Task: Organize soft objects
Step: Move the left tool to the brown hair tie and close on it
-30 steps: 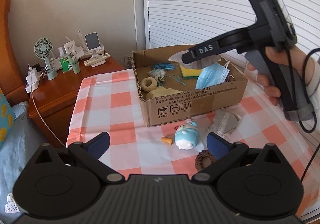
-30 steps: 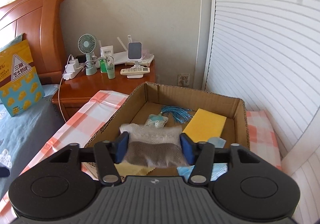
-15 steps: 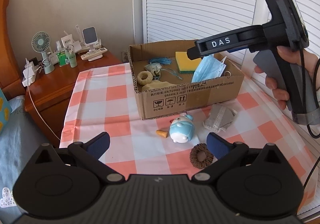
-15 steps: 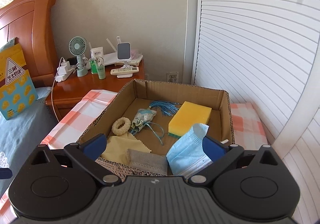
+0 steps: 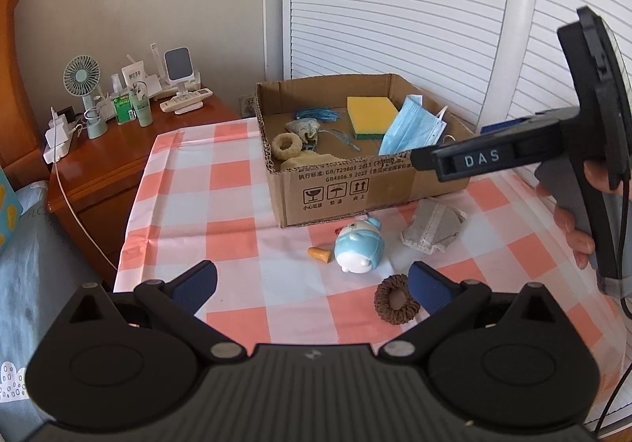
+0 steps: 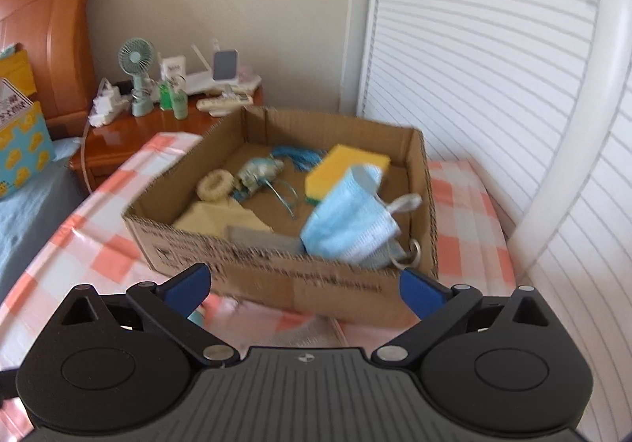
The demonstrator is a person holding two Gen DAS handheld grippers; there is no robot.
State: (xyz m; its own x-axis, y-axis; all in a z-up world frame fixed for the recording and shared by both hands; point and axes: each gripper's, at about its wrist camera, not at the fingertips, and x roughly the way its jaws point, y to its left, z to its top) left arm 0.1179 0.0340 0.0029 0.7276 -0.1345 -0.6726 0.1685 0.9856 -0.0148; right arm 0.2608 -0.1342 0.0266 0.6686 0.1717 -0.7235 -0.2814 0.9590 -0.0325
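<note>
My right tool [image 6: 302, 290] stands spread wide, its jaws having just been opening, and I see nothing between them. Just ahead of it sits the cardboard box [image 6: 276, 280] on the checked tabletop [image 6: 98, 244]. Inside, nearest my right pad, a blue face mask [image 6: 347, 221] leans on the yellow sponge [image 6: 347, 169]. Nearer my left pad lie a grey pouch [image 6: 264, 238] and a yellow cloth [image 6: 217, 215]. Farther in are a cream ring [image 6: 215, 185], a small sachet [image 6: 258, 171] and a blue tassel [image 6: 298, 155]. The picture is somewhat blurred.
</note>
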